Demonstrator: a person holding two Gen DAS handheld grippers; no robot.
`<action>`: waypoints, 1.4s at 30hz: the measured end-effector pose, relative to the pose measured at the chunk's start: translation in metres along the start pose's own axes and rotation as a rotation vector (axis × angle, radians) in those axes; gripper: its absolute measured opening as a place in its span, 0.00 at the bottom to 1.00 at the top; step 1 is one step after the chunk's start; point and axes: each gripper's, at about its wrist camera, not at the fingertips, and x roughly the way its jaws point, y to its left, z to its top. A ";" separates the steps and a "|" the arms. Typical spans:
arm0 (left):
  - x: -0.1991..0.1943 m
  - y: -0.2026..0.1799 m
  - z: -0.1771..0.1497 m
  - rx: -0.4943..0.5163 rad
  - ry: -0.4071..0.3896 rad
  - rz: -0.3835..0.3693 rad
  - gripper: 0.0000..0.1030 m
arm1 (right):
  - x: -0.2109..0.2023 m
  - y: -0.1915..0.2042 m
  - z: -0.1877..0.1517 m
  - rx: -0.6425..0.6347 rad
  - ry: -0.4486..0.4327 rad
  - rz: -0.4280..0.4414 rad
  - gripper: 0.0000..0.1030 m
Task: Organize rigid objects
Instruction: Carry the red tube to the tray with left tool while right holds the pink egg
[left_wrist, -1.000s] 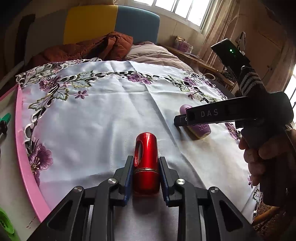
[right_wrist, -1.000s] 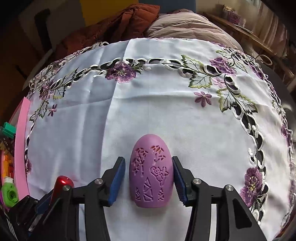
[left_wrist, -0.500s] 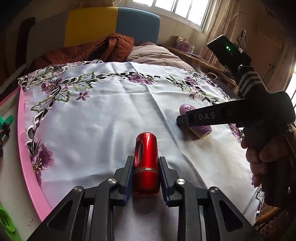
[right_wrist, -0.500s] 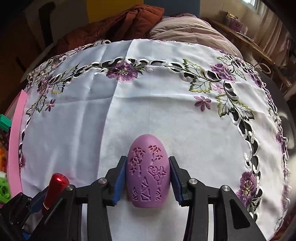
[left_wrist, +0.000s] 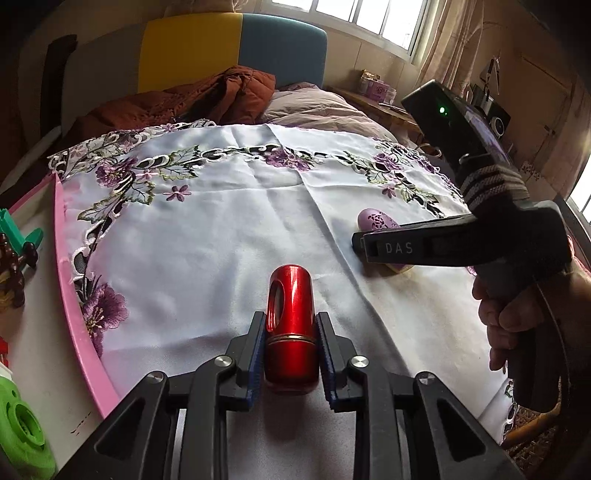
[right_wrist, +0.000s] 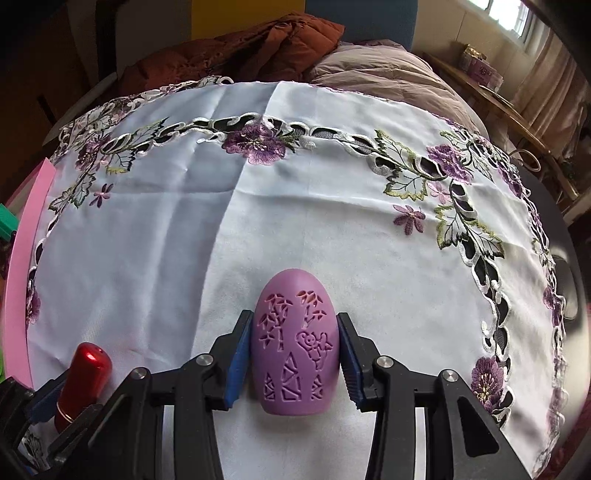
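Two grippers, left gripper (left_wrist: 291, 356) clamps red canister (left_wrist: 291, 325), right gripper (right_wrist: 294, 360) clamps purple egg (right_wrist: 294, 350)

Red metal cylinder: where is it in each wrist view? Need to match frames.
Left wrist: the red metal cylinder sits bottom centre, between the left gripper fingers.
Right wrist: same cylinder at bottom left, poking up from the left gripper.
Shared landmark: the purple egg-shaped shell, right of centre in the left view, bottom centre in the right view.

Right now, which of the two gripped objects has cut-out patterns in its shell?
The purple egg-shaped piece in the right gripper; the red capsule in the left gripper is smooth and glossy.
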 end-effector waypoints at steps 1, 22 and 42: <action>-0.004 0.000 0.001 0.003 -0.008 0.004 0.25 | 0.000 -0.001 0.000 0.000 -0.002 0.000 0.43; -0.089 0.036 0.005 -0.080 -0.141 0.051 0.25 | -0.003 0.007 -0.004 -0.066 -0.023 -0.046 0.43; -0.163 0.186 -0.027 -0.451 -0.218 0.184 0.25 | -0.005 0.013 -0.005 -0.116 -0.035 -0.085 0.43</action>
